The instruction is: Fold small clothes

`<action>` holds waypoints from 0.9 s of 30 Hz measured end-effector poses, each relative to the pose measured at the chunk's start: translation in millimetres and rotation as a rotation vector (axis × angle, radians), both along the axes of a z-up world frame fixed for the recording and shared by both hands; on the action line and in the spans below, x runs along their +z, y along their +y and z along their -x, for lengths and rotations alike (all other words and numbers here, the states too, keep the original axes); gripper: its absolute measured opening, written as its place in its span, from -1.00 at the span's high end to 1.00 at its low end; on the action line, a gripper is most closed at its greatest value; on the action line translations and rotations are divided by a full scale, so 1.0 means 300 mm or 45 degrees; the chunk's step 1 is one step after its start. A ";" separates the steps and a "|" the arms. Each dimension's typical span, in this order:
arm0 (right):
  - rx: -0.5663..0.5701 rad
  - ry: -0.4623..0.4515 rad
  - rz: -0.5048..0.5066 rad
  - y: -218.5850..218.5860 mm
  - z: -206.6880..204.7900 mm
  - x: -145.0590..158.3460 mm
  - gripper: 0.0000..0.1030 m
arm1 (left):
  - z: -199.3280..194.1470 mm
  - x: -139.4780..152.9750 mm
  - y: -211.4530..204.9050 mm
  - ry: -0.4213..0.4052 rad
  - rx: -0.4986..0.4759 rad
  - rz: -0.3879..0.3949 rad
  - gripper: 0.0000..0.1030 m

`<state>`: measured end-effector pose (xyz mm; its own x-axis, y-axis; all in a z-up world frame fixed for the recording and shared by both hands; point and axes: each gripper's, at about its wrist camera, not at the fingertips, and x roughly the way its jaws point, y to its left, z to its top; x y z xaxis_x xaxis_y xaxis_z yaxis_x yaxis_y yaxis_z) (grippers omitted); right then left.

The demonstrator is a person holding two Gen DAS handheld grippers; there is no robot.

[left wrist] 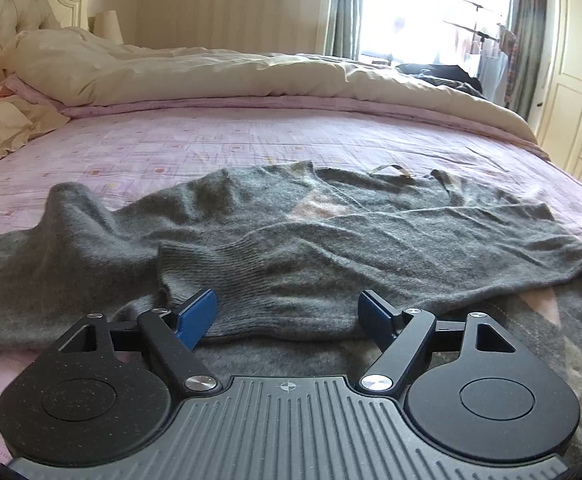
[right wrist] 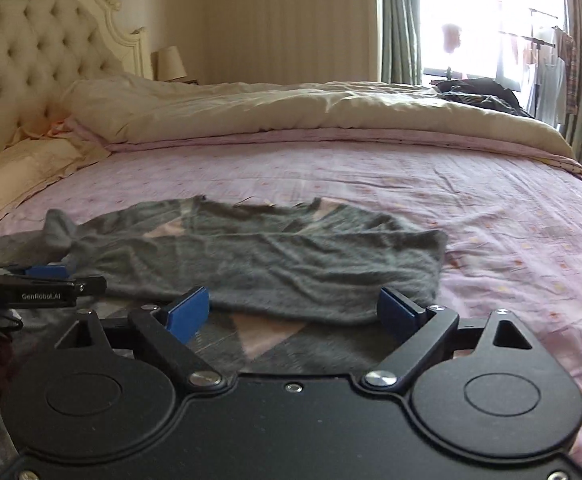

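A grey knit sweater (left wrist: pixel 291 236) with pale pink diamond patches lies spread on the pink bedspread (left wrist: pixel 251 140), one part folded over the rest. My left gripper (left wrist: pixel 287 314) hovers at its near edge with blue pads wide apart and nothing between them; a ribbed cuff lies just ahead of the left pad. In the right wrist view the same sweater (right wrist: pixel 275 256) lies ahead, its folded edge just beyond my right gripper (right wrist: pixel 293 312), which stands open with nothing gripped. The left gripper (right wrist: pixel 47 276) shows at the far left of that view.
A cream duvet (left wrist: pixel 211 68) is bunched across the back of the bed, dark clothes (right wrist: pixel 479 96) heaped on its right end. A tufted headboard (right wrist: pixel 31 60) and pillows sit left; window, curtains and a clothes rack at back right; a wardrobe (left wrist: pixel 575 72) far right.
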<state>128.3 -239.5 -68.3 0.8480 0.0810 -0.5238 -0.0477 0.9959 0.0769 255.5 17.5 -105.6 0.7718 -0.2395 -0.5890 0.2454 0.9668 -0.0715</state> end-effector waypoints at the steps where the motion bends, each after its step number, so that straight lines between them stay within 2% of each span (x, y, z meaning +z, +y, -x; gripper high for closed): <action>1: 0.011 0.005 -0.008 0.020 0.005 -0.010 -0.79 | 0.020 0.003 0.019 0.001 0.009 0.017 -0.50; 5: 0.038 0.006 -0.045 0.096 0.007 -0.041 -0.79 | 0.099 0.027 0.159 0.010 0.103 0.055 -0.50; 12: 0.035 -0.013 -0.016 0.202 -0.012 -0.119 -0.79 | 0.160 0.097 0.544 -0.012 0.379 0.110 -0.50; 16: 0.003 0.013 0.016 0.229 -0.014 -0.178 -0.79 | 0.162 0.124 0.747 -0.019 0.547 0.149 -0.50; 19: -0.008 0.034 0.005 0.222 -0.022 -0.181 -0.79 | 0.147 0.130 0.876 -0.013 0.656 0.184 -0.50; 23: -0.019 0.068 -0.034 0.205 -0.035 -0.192 -0.81 | 0.114 0.117 1.001 0.006 0.776 0.198 -0.50; 27: -0.015 0.077 0.010 0.225 -0.039 -0.195 -0.84 | 0.091 0.100 1.095 0.013 0.872 0.221 -0.50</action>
